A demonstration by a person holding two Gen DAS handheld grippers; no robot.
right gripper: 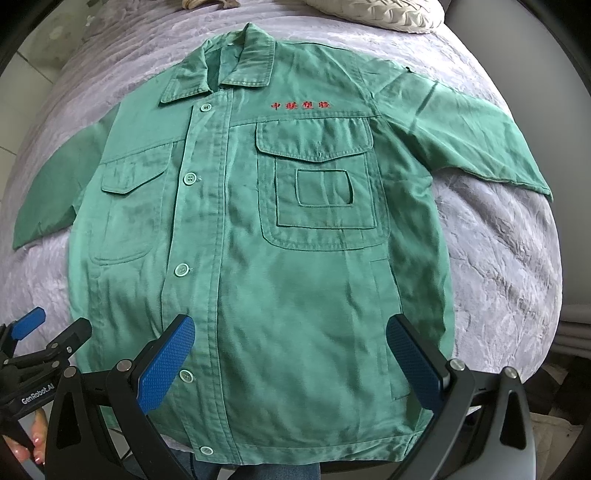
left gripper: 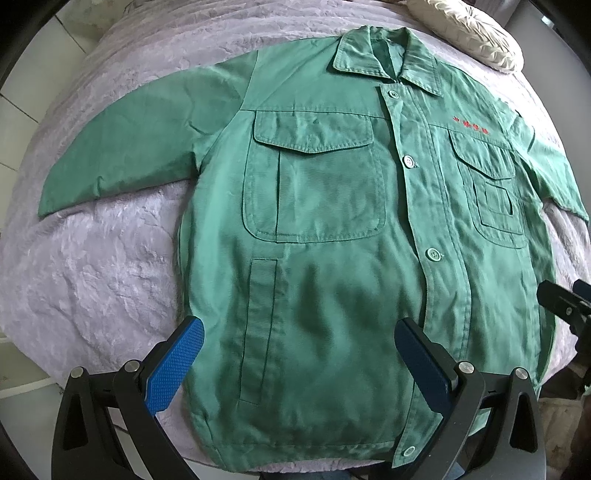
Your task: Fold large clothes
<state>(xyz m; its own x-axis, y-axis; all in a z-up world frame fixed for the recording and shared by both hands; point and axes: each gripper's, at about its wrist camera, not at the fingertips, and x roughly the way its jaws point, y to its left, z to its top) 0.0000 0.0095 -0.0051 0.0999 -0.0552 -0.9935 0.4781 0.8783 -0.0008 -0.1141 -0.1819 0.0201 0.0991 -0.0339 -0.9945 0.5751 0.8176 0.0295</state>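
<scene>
A green work jacket (left gripper: 332, 229) lies flat and buttoned, front up, on a bed, collar away from me and both sleeves spread out. It also shows in the right wrist view (right gripper: 266, 236), with red embroidered characters (right gripper: 300, 105) on the chest. My left gripper (left gripper: 299, 328) is open and empty, hovering above the jacket's lower left half near the hem. My right gripper (right gripper: 290, 326) is open and empty above the lower right half. The left gripper (right gripper: 33, 328) shows at the left edge of the right wrist view; the right gripper (left gripper: 565, 299) shows at the right edge of the left wrist view.
A lilac plush bedspread (left gripper: 110, 266) covers the bed under the jacket. A cream pleated cushion (left gripper: 465, 29) lies beyond the collar, also in the right wrist view (right gripper: 380, 13). Pale floor tiles (left gripper: 22, 92) lie to the left of the bed.
</scene>
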